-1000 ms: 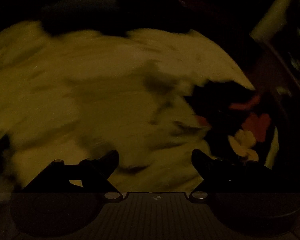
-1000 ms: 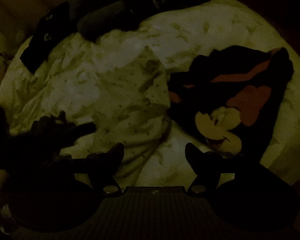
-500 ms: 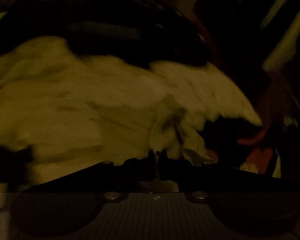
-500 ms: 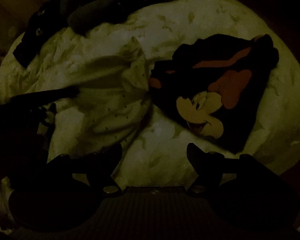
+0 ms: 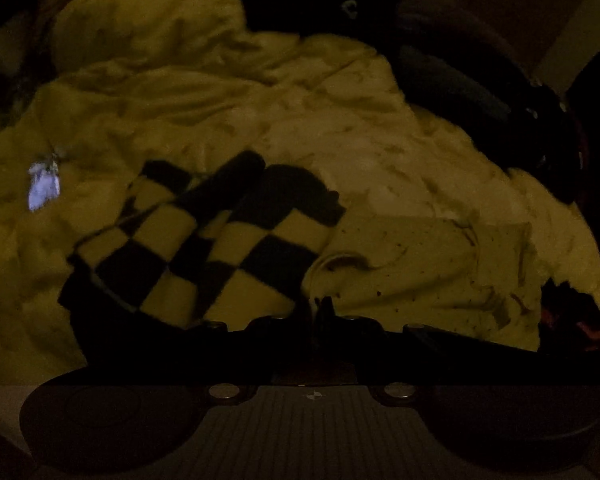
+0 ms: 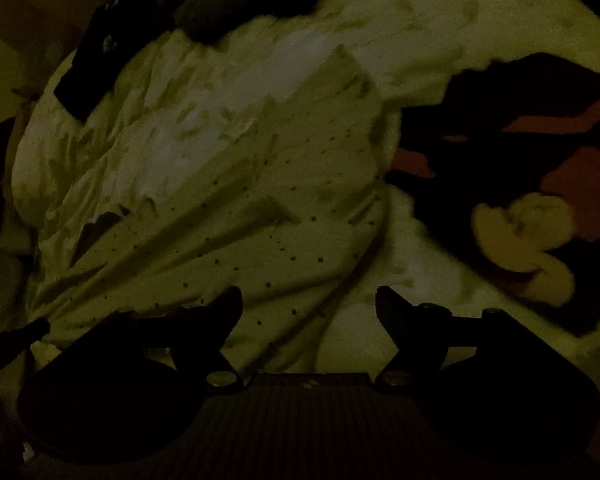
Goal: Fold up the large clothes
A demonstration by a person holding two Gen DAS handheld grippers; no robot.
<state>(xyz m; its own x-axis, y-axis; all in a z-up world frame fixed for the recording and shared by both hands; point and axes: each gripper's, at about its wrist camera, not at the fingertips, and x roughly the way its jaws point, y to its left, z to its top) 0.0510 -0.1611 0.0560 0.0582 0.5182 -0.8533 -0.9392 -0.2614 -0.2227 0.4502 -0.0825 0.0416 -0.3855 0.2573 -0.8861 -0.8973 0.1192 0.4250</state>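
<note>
Both grippers point down at the dotted pale garment (image 6: 260, 208) on the bed (image 5: 180, 80): left gripper (image 5: 318, 308) fingers pinch its edge; right gripper (image 6: 308, 308) fingers, apart, hover above its lower hem, nearer.

Each tool is dark, nearly black in the dim light. The left tool (image 5: 318, 312) and right tool (image 6: 309, 308) both show two angular fingers, a round silver screw at each finger's base, a ribbed grey plate between, and rounded black housings at the sides.
</note>
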